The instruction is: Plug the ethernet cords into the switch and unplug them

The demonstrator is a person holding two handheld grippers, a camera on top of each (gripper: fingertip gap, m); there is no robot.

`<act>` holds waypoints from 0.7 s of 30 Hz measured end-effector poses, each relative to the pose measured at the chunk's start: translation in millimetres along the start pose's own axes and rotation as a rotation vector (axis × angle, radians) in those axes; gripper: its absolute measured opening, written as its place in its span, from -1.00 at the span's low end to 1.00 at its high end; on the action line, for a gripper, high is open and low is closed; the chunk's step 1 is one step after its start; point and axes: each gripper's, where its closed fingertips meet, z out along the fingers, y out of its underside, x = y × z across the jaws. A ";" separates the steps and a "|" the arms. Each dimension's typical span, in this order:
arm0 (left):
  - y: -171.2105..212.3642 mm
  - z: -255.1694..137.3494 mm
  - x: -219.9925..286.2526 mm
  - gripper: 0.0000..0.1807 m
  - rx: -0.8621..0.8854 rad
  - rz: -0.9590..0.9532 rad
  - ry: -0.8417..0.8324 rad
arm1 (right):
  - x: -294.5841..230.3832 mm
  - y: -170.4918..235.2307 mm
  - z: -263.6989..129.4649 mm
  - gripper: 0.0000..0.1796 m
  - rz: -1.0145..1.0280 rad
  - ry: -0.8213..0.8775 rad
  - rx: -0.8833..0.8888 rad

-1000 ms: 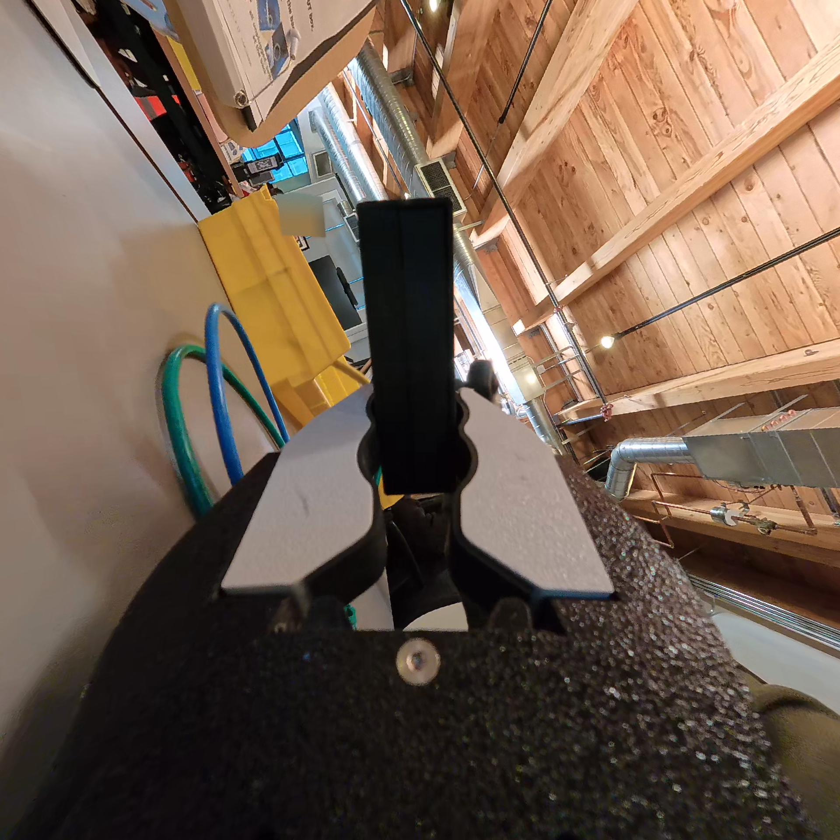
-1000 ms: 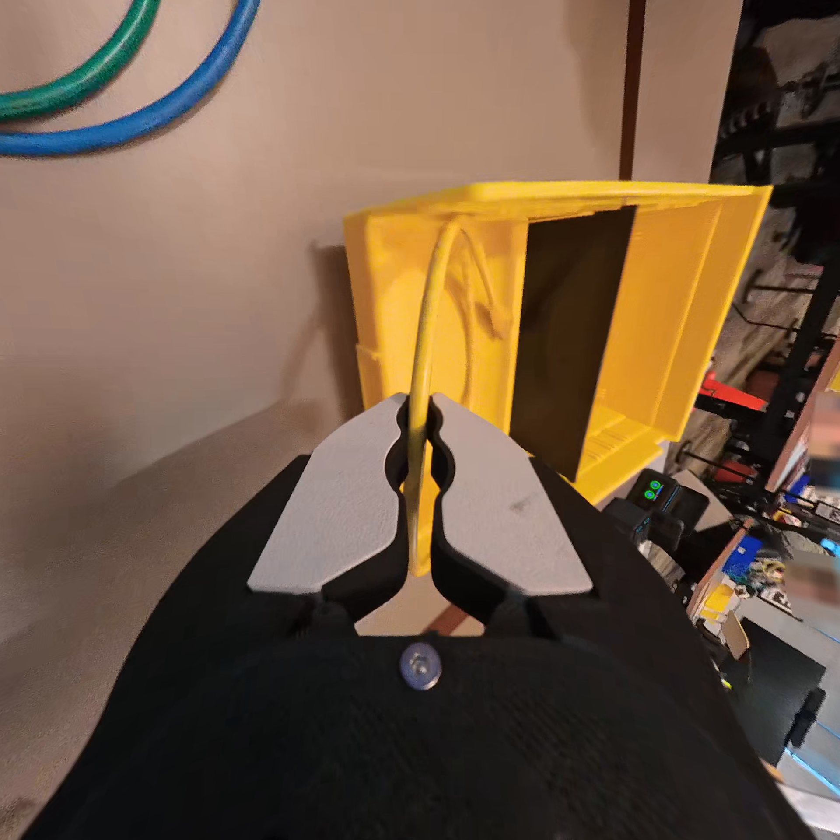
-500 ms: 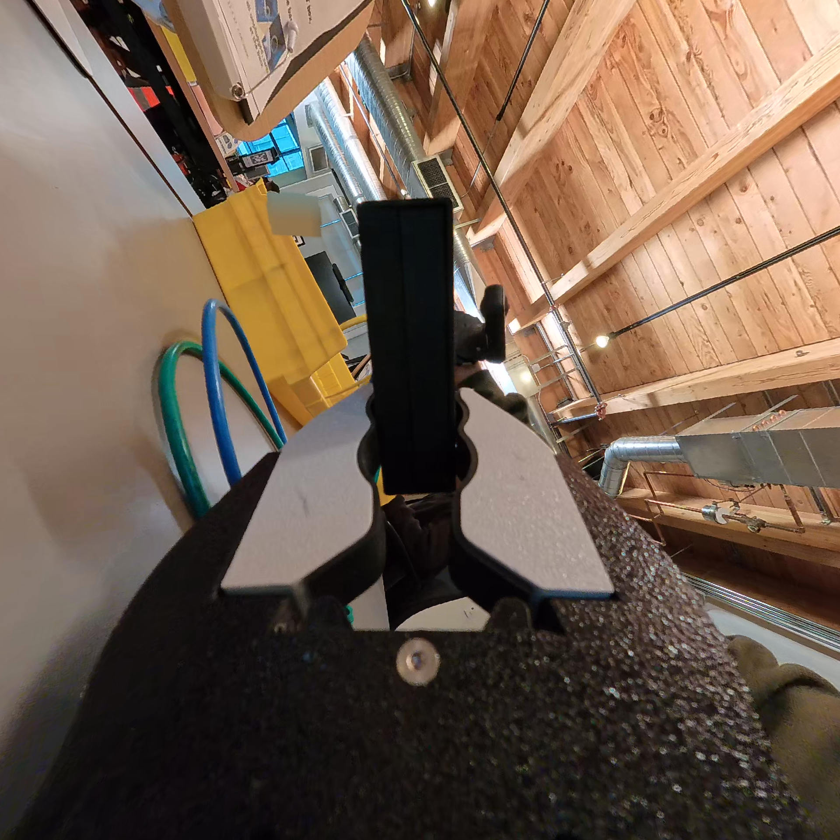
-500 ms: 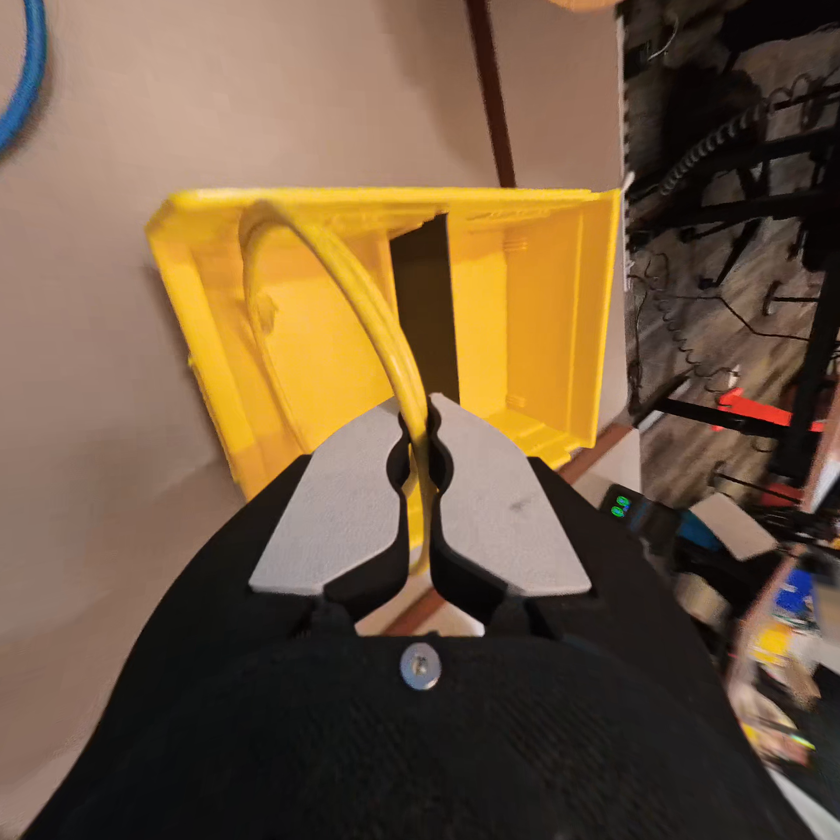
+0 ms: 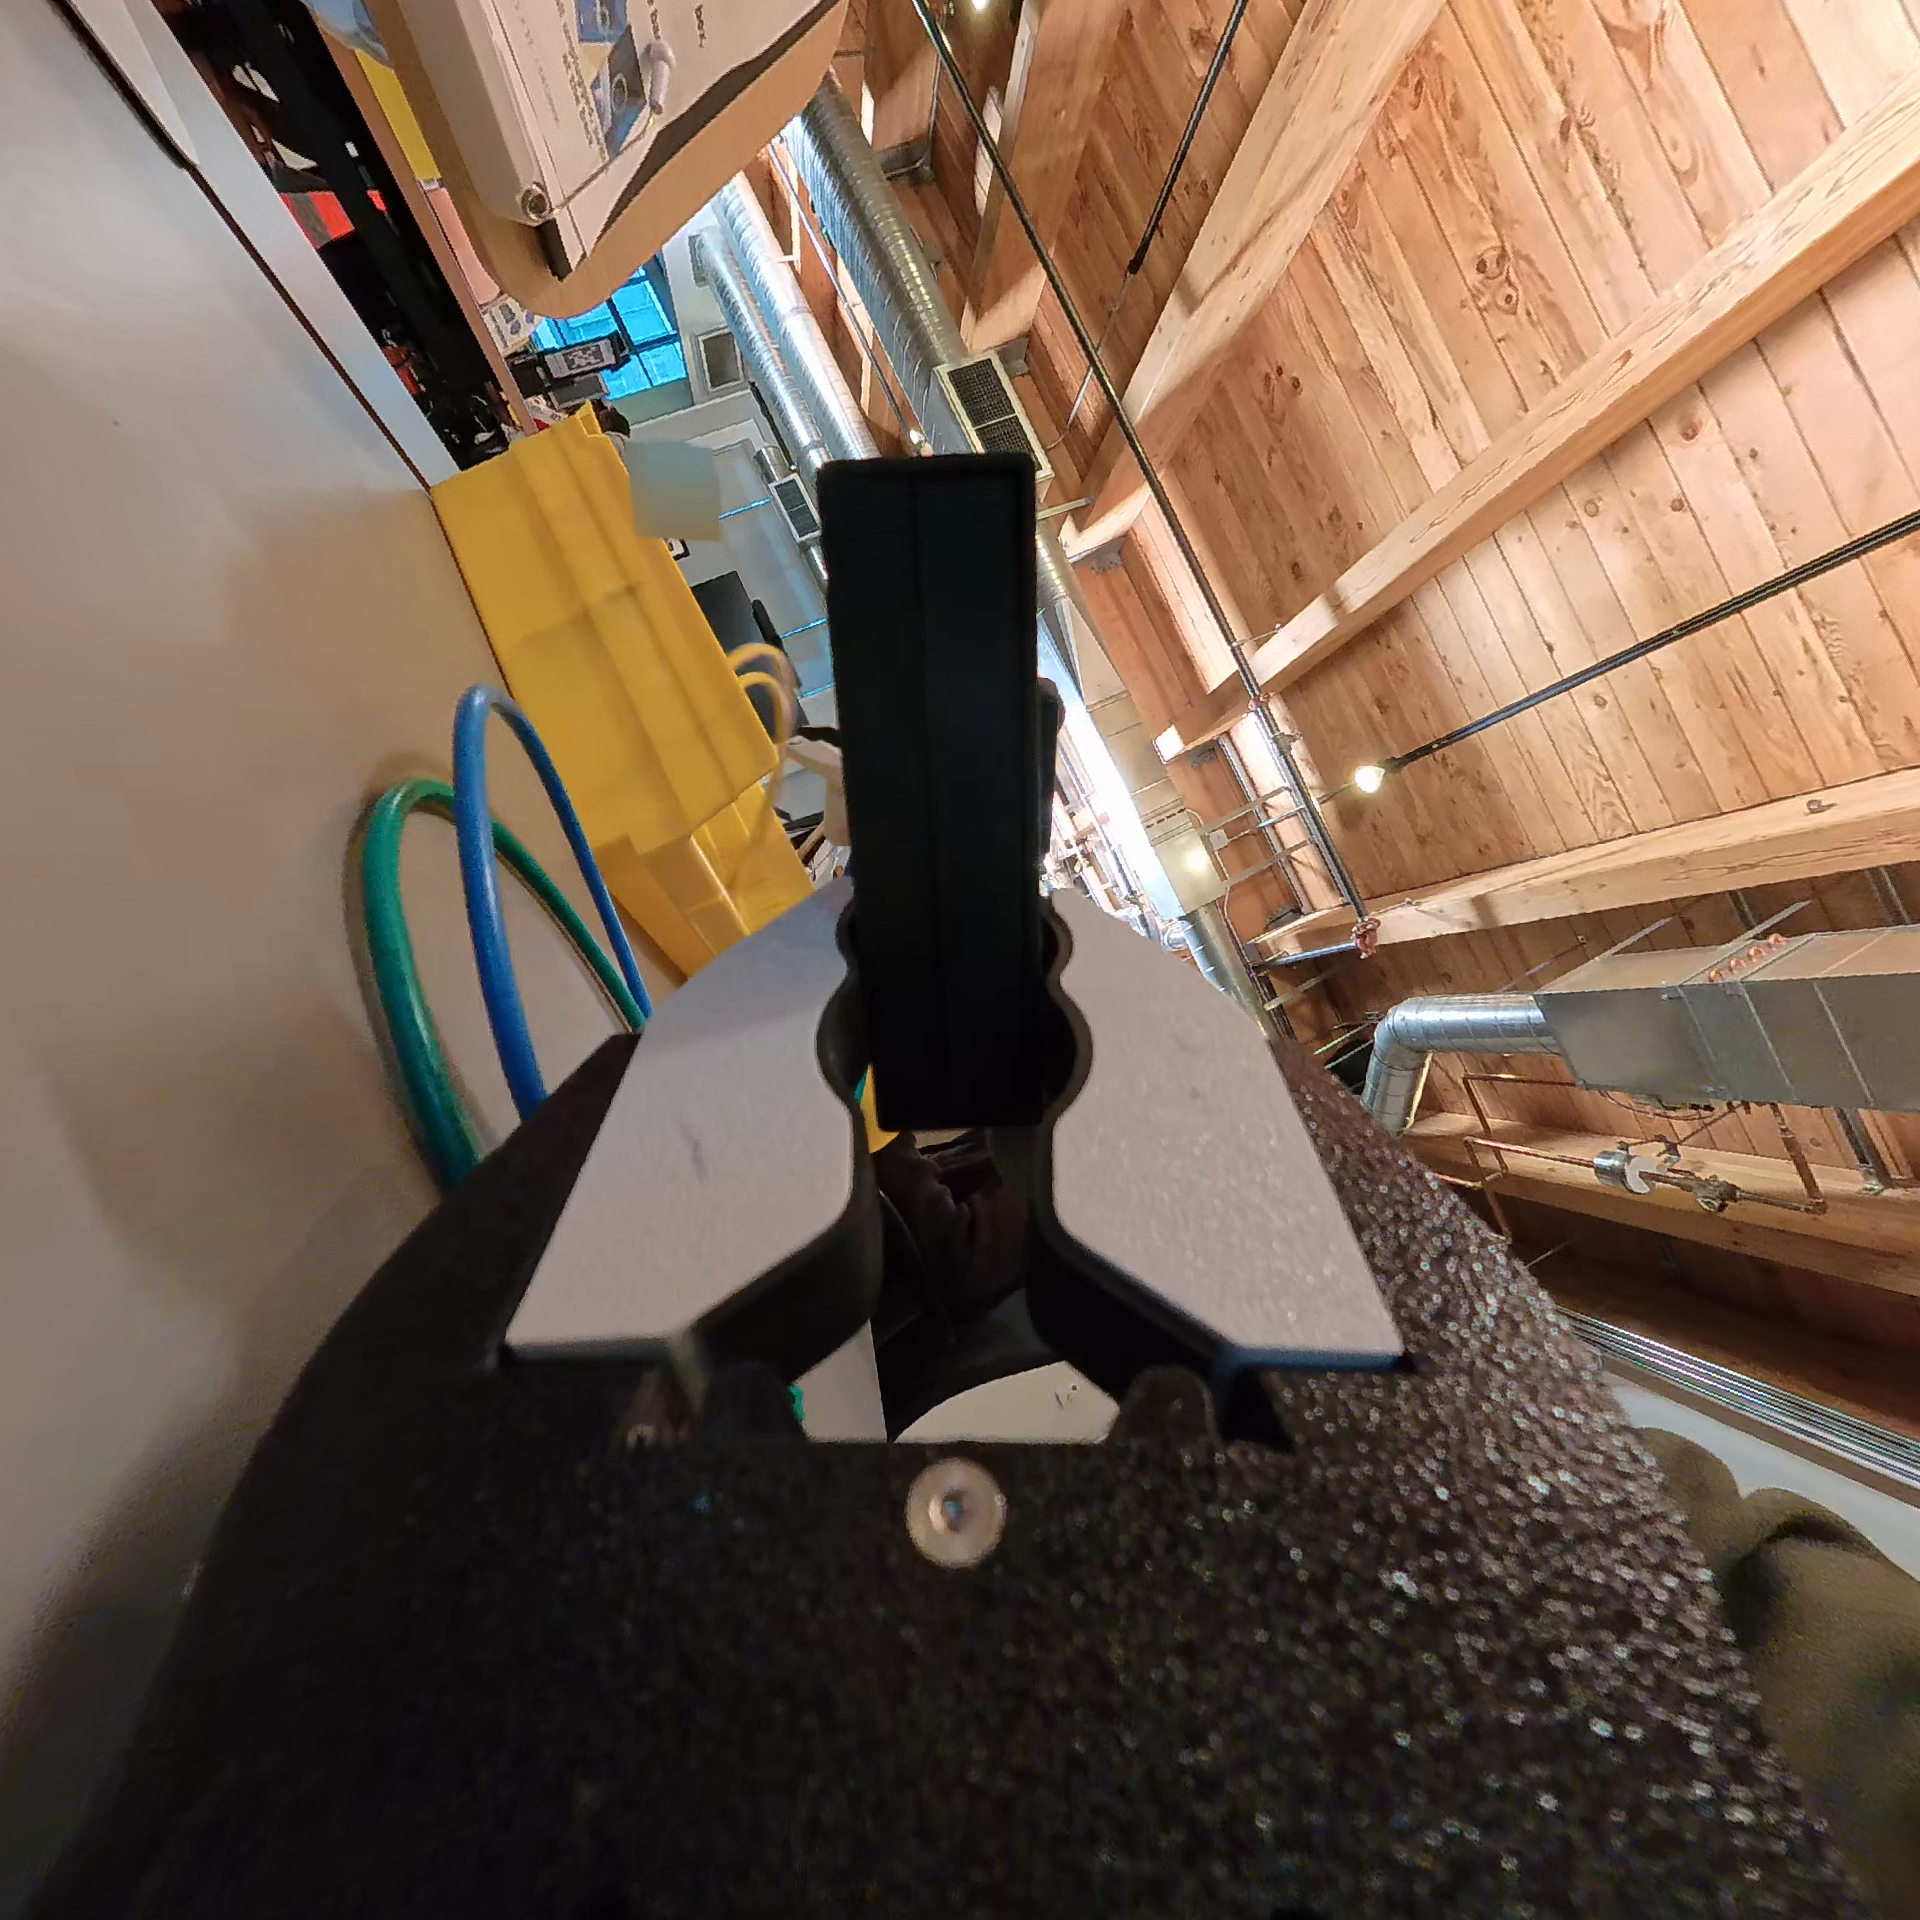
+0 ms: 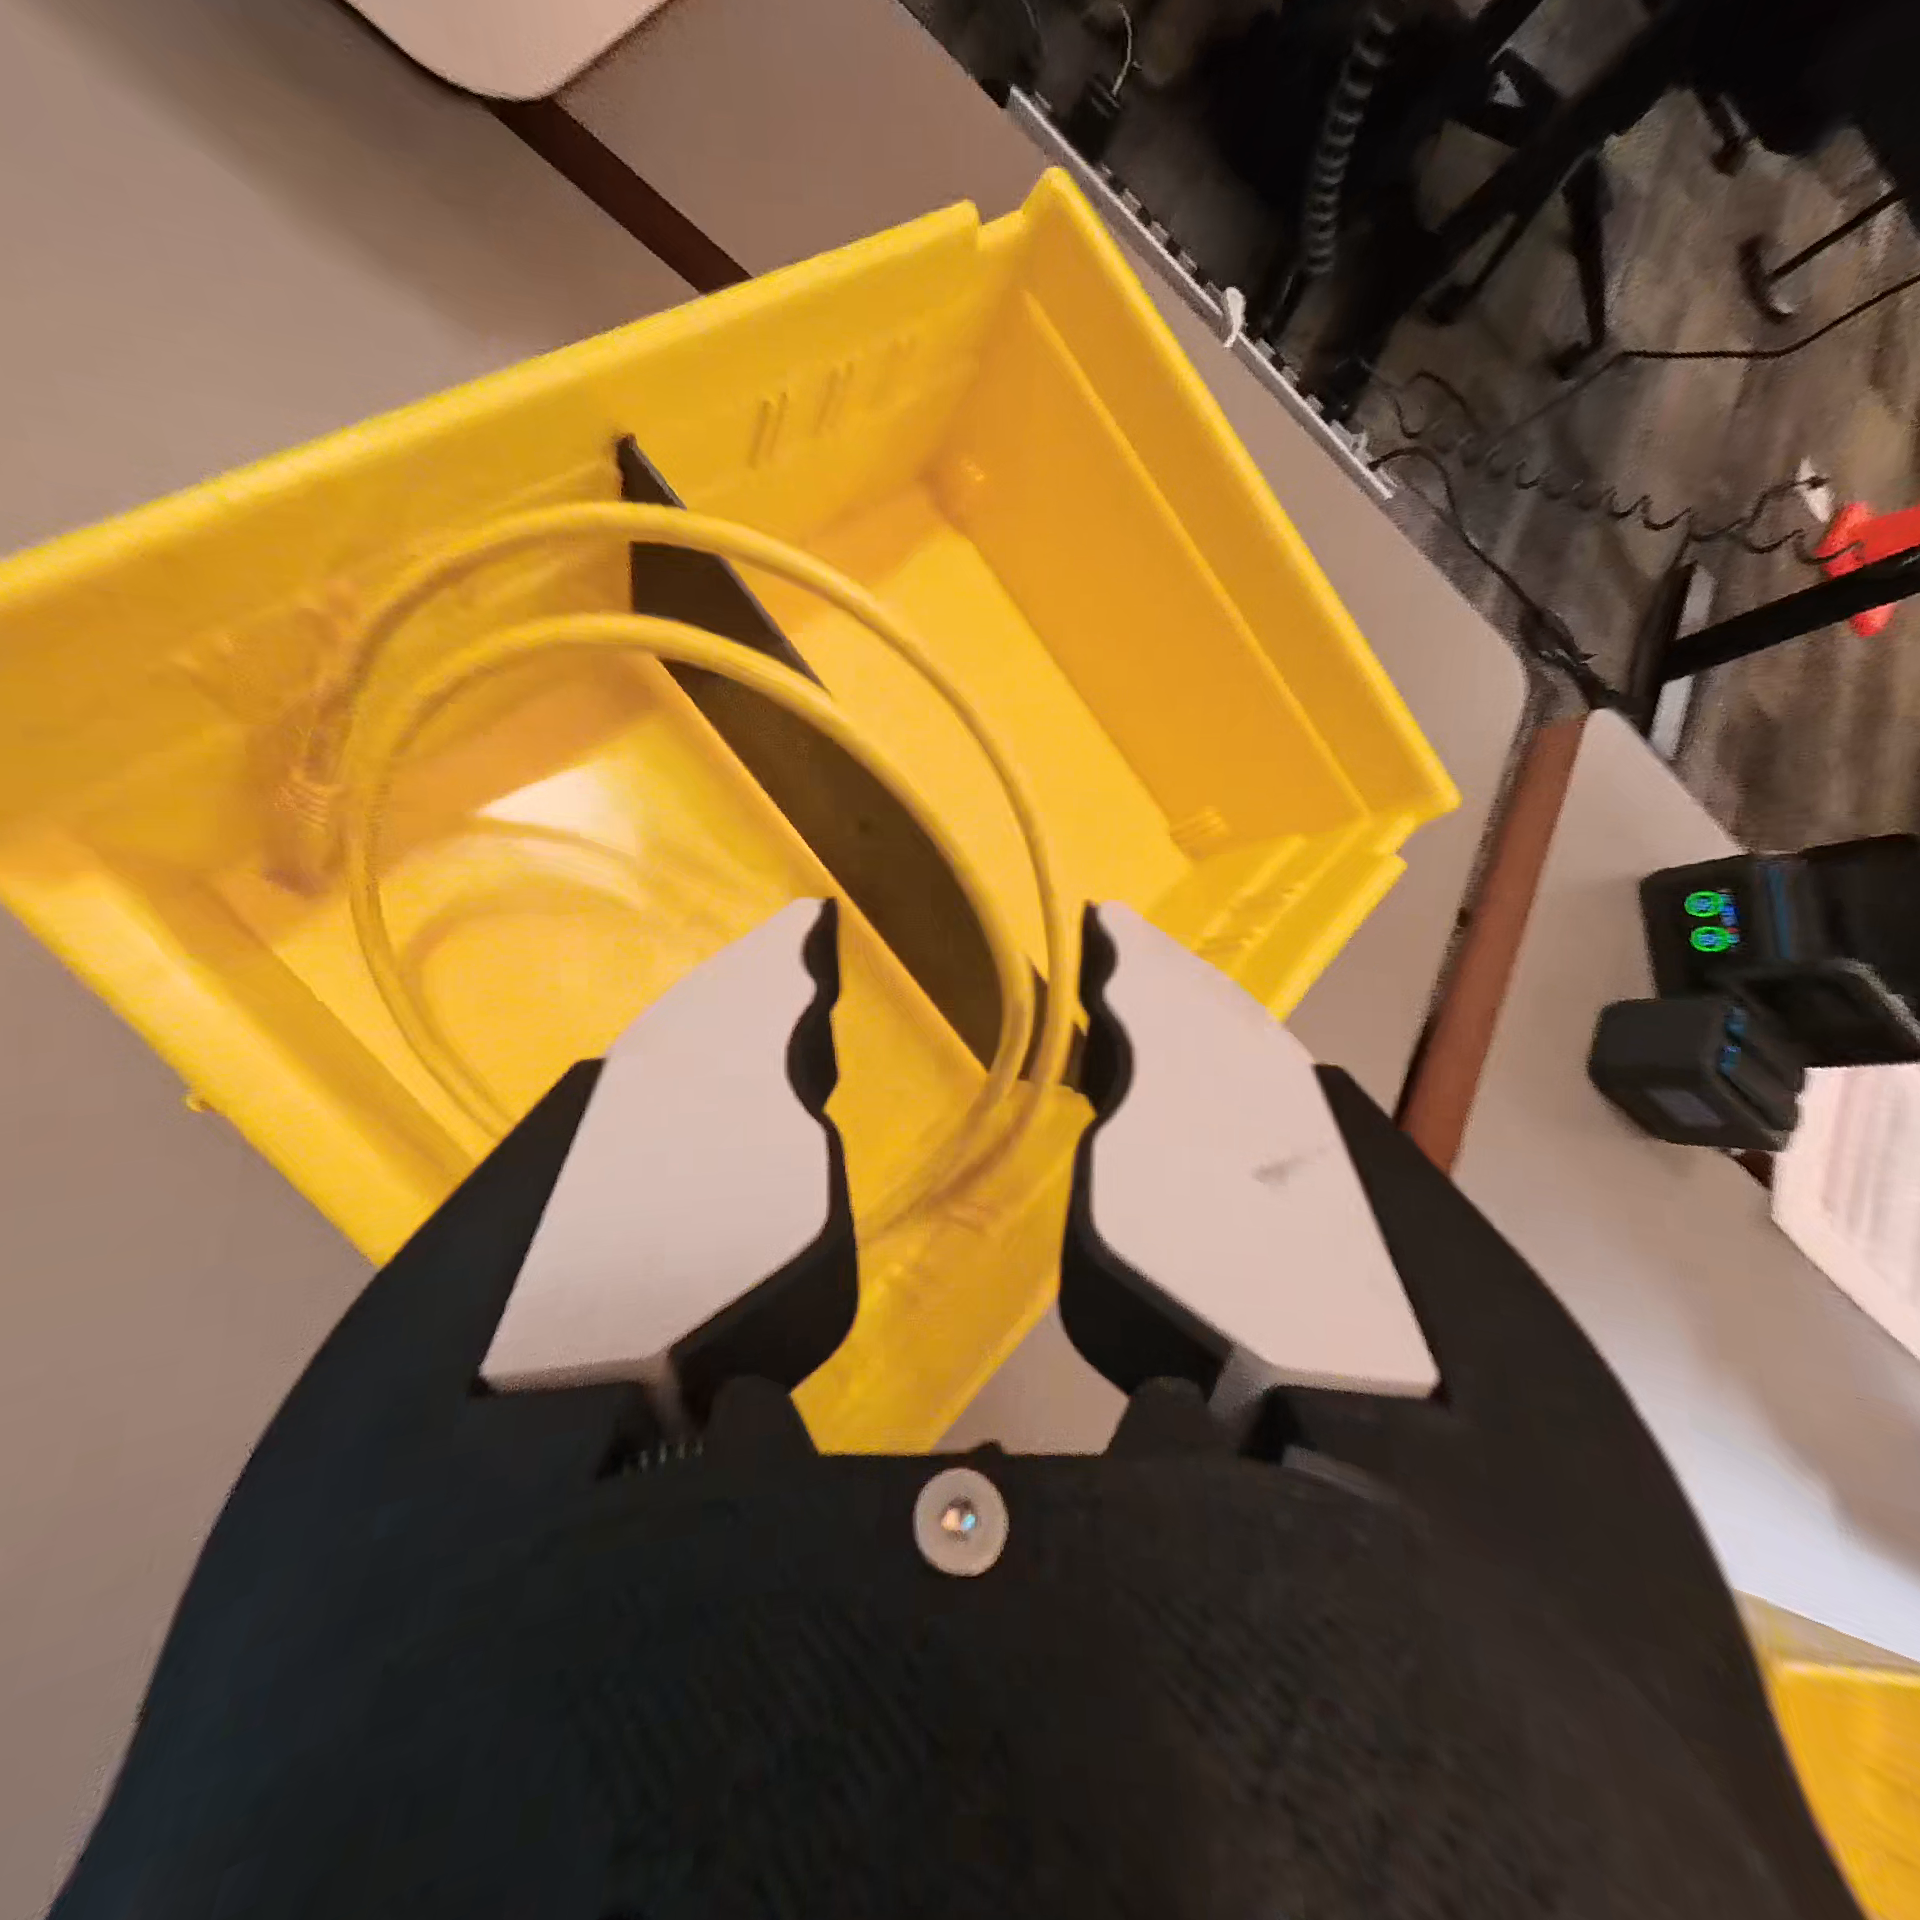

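Switch (image 5: 935,790) is clamped by left gripper (image 5: 951,997); right gripper (image 6: 956,997) gapes empty above yellow cord (image 6: 727,644) in bin (image 6: 1195,582), where snagging is risked.

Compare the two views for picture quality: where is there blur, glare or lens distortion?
Left wrist view: sharp wooden ceiling; bright glare behind the black switch; beams fan out and bend towards the edges through the wide lens.
Right wrist view: dimmer; motion blur smears the yellow bin, yellow cord and background clutter, while the fingers stay fairly crisp.
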 end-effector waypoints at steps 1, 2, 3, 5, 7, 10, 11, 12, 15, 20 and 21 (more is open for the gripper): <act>0.1 0.1 0.0 -0.66 -0.001 -0.001 0.000 | 4.4 -1.5 -3.6 -0.42 -0.009 0.022 0.003; 0.2 0.3 -0.1 -0.66 -0.002 -0.001 0.000 | 6.8 -5.4 -9.1 -0.38 -0.014 0.028 0.015; 0.6 0.6 0.0 -0.66 -0.005 -0.001 0.002 | 5.3 -9.5 -15.9 -0.36 -0.018 0.008 0.026; 1.5 1.1 0.3 -0.68 -0.012 0.000 0.003 | -5.0 -15.3 -33.7 -0.15 0.026 -0.059 0.022; 2.0 1.6 -0.7 -0.64 -0.015 0.001 -0.005 | -30.7 -26.4 -57.2 -0.05 0.124 -0.136 0.073; 3.7 2.6 -3.8 -0.68 -0.027 -0.006 -0.025 | -126.1 -56.1 -102.5 -0.12 0.325 -0.412 0.297; 4.6 3.0 -5.2 -0.68 -0.032 -0.009 -0.035 | -169.3 -62.9 -119.1 -0.21 0.372 -0.541 0.374; 5.6 3.1 -6.8 -0.68 -0.036 -0.015 -0.047 | -206.6 -67.3 -130.5 -0.40 0.436 -0.614 0.448; 8.6 3.1 -8.0 -0.69 -0.034 -0.049 -0.060 | -305.4 -63.0 -132.5 -0.51 0.628 -0.744 0.533; 18.6 8.6 1.6 -0.68 -0.039 -0.112 -0.030 | -364.6 -82.3 -100.9 -0.52 1.110 -0.935 0.592; 21.0 10.4 5.4 -0.68 -0.048 -0.114 -0.023 | -364.6 -86.4 -96.7 -0.53 1.177 -0.955 0.605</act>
